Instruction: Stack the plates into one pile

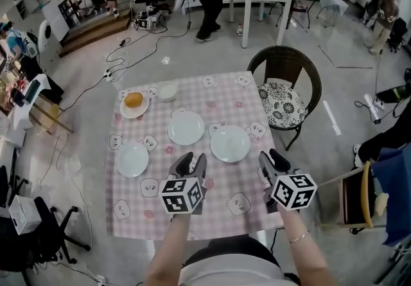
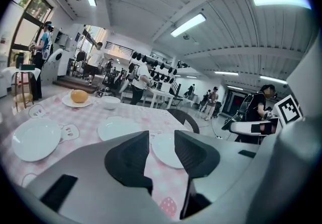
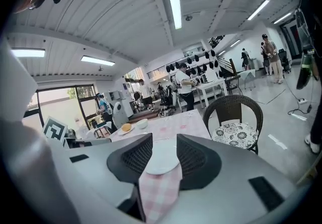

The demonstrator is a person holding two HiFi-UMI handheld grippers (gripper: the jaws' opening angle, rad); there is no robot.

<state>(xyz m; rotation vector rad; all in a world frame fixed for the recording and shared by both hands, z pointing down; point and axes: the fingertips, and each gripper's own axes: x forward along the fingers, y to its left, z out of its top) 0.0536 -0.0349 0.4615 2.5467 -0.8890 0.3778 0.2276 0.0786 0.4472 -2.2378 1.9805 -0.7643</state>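
Left gripper (image 1: 191, 164) and right gripper (image 1: 273, 161): jaws apart, empty, staged at table (image 1: 218, 101) 6 o'clock, likely aiming at 3 o'clock plate (image 1: 230, 143). Others unstacked: 12 o'clock plate (image 1: 185, 128), 9 o'clock plate (image 1: 133, 159).

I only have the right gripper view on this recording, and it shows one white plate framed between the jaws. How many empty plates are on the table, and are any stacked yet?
Observer: The head view shows three empty white plates: the left plate, the middle plate and the right plate. All lie apart and none is stacked.
Operator: And what about the left hand-held gripper?
Observer: The left hand-held gripper is over the pink checked tablecloth, between the middle and right plates. Its own view shows the jaws apart and holding nothing.
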